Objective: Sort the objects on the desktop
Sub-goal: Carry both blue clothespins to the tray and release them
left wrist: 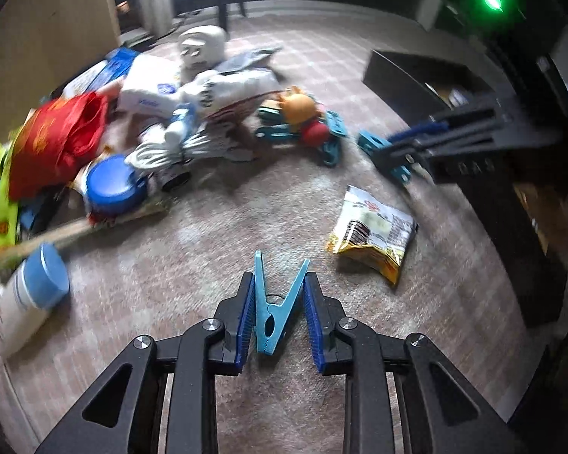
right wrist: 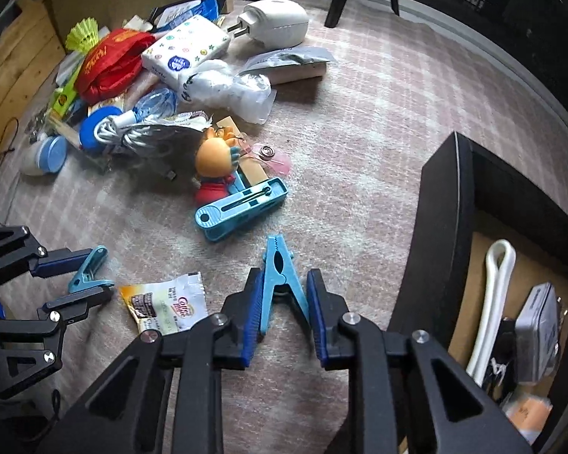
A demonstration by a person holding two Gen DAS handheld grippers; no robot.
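Observation:
In the left wrist view my left gripper (left wrist: 279, 276) is shut on a light blue clothespin (left wrist: 270, 314). Both blue pads press the peg's spread handles just above the pink checked cloth. In the right wrist view my right gripper (right wrist: 284, 270) is shut on a second light blue clothespin (right wrist: 280, 283), its nose pointing away from me. The left gripper (right wrist: 100, 270) and its clothespin (right wrist: 87, 268) also show at the left edge of that view. The right gripper (left wrist: 384, 149) appears blurred at the right of the left wrist view, beside the black box (left wrist: 397, 72).
The open black box (right wrist: 447, 227) stands to the right and holds a white strip and a small tin. A coffee sachet (right wrist: 163, 302) lies between the grippers. Farther off lie a large blue clip (right wrist: 242, 204), a doll (right wrist: 216, 159) and a pile with a red pouch (right wrist: 110, 60), tissue pack and charger.

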